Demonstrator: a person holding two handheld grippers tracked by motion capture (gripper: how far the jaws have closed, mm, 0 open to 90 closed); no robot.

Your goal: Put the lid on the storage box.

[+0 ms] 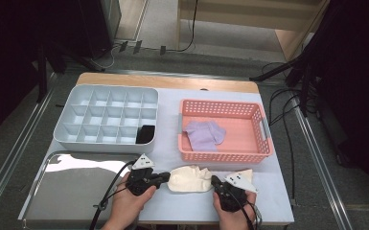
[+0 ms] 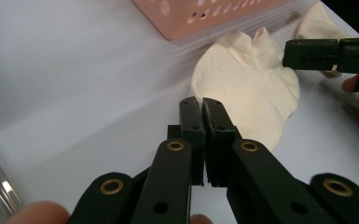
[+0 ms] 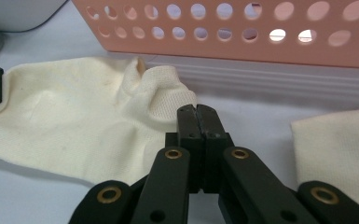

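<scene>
My left tool (image 1: 165, 178) and right tool (image 1: 215, 181) sit low on the counter (image 1: 167, 143), both with jaws pressed together on nothing, flanking a cream sock (image 1: 190, 178) that lies flat between them. A second cream piece (image 3: 340, 154) lies beside my right tool. Beyond stand a pink basket (image 1: 263, 143) holding a lilac cloth (image 1: 204, 134), and a grey divided tray (image 1: 76, 139).

No text, label, brand, number or sign can be read in any of the three views. No lettering is borne by the surfaces that are seen.
</scene>
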